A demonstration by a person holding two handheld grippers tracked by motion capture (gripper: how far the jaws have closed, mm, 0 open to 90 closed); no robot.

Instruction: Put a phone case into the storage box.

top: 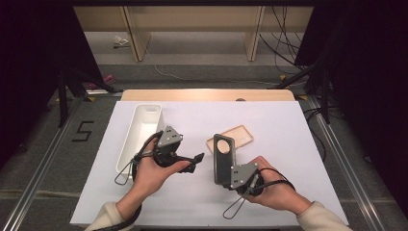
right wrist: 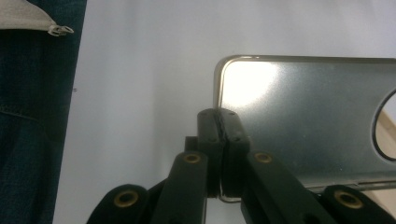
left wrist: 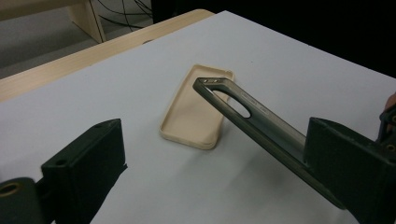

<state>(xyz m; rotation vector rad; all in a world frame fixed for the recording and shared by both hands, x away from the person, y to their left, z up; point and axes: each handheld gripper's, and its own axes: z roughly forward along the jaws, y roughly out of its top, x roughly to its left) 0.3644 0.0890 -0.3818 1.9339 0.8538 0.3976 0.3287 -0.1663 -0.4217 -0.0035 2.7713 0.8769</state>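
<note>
Dark phone case (top: pixel 223 159): your right tool (right wrist: pixel 220 122) pinches its bottom edge, tilted above the beige case (top: pixel 231 137).
Feel: judged light, thin, flexible, slick; grip the rim.
Left tool (top: pixel 195 160): wide, holding nothing.

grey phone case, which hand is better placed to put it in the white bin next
Right, probably. The right gripper is shut on the grey phone case; the left gripper hovers open, though nearer the white bin.

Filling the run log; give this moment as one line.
right gripper: shut on dark phone case | left gripper: open | beige phone case: on table
</note>
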